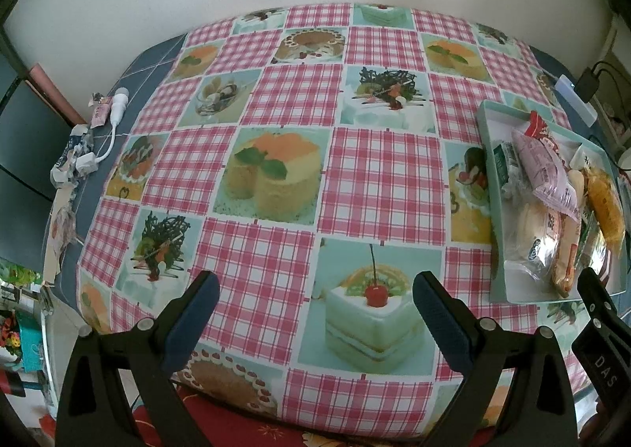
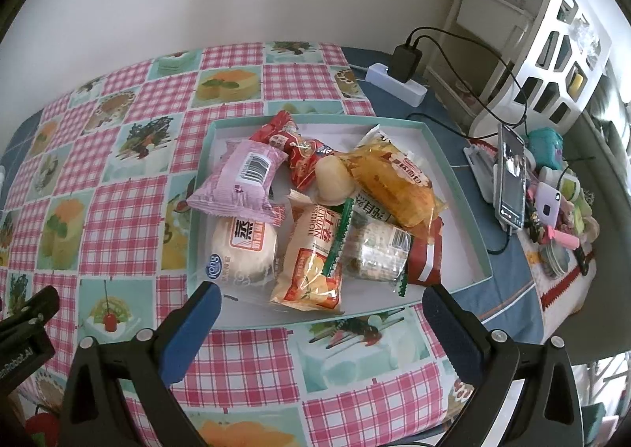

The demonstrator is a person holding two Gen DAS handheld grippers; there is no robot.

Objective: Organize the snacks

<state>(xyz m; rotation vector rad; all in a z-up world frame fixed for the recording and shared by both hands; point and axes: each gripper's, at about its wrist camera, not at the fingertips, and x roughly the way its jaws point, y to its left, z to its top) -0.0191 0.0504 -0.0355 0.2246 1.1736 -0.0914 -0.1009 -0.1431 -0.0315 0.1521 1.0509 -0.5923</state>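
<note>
Currently both grippers, left gripper [image 1: 315, 309] and right gripper [image 2: 321, 319], hover wide open and empty, the right one near the heaped snack tray [image 2: 453, 175], likely lining up a pick.

Black claws [image 1: 315, 301], blue pads [image 2: 449, 325]

Both wrist views look down and forward from the bench's near edge, the right close above the tray [image 2: 453, 171], the left beside the tray [image 1: 497, 234], which both share.

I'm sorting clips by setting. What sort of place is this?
Probably a home dining or living room: a table with a cake-print tablecloth, a tray of packaged snacks, and a phone charging beside a power strip.
</note>
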